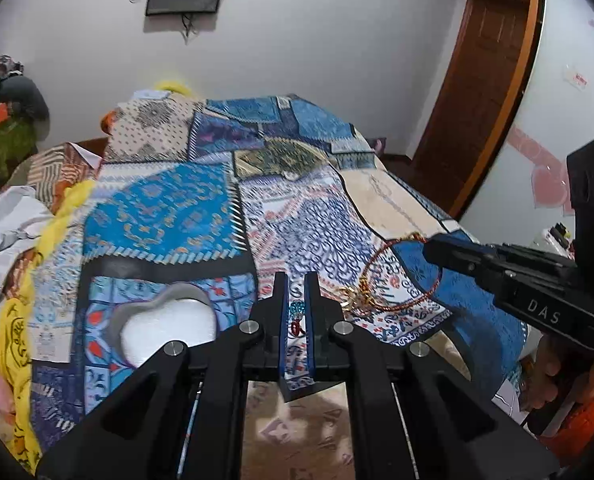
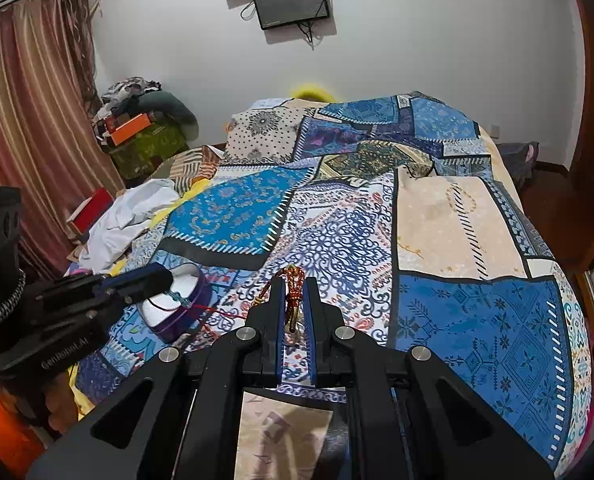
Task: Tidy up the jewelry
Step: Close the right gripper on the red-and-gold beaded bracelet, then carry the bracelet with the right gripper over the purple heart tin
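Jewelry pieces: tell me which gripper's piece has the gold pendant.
The right gripper holds the red beaded necklace with the gold pendant; the left gripper holds a turquoise piece.

— What stood along the far wall [image 2: 437, 40]?
— It was plain white, with two dark screens [image 2: 291, 2] mounted high, cables dangling below.
— And the sides?
— A striped curtain [image 2: 29, 120] hung left; a brown wooden door [image 1: 481, 80] stood right. A patchwork-covered bed [image 2: 437, 208] filled the middle.
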Tool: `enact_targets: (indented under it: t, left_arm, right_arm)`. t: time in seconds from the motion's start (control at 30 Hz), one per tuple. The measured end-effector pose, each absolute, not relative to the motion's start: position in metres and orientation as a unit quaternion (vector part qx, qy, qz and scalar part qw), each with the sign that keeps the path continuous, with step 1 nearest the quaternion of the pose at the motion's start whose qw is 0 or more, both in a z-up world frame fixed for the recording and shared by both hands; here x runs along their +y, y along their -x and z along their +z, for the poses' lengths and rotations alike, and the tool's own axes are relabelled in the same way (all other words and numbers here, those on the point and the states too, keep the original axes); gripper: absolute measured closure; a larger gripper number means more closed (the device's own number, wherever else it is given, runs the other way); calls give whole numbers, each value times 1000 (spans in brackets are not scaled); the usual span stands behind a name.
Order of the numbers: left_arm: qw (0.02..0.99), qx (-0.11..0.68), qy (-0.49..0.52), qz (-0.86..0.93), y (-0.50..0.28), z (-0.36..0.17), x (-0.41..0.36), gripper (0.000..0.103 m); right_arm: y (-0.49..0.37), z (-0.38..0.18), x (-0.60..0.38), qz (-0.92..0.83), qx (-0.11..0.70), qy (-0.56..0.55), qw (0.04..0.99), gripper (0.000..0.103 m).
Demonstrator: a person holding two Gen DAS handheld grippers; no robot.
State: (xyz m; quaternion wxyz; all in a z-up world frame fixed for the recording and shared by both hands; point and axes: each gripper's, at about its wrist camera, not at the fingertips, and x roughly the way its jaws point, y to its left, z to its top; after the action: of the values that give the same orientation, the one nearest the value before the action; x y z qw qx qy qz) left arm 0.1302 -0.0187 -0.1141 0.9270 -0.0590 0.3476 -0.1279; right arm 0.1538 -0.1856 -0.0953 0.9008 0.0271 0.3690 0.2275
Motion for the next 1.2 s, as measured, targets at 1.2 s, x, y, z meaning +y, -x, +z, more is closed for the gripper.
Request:
enact_targets:
  t: [1.2]
  left_arm:
    - [960,270,69,-33,-108,-68,77,97]
  right_arm:
    - [-166,-92,-79,314,370,0,874,95]
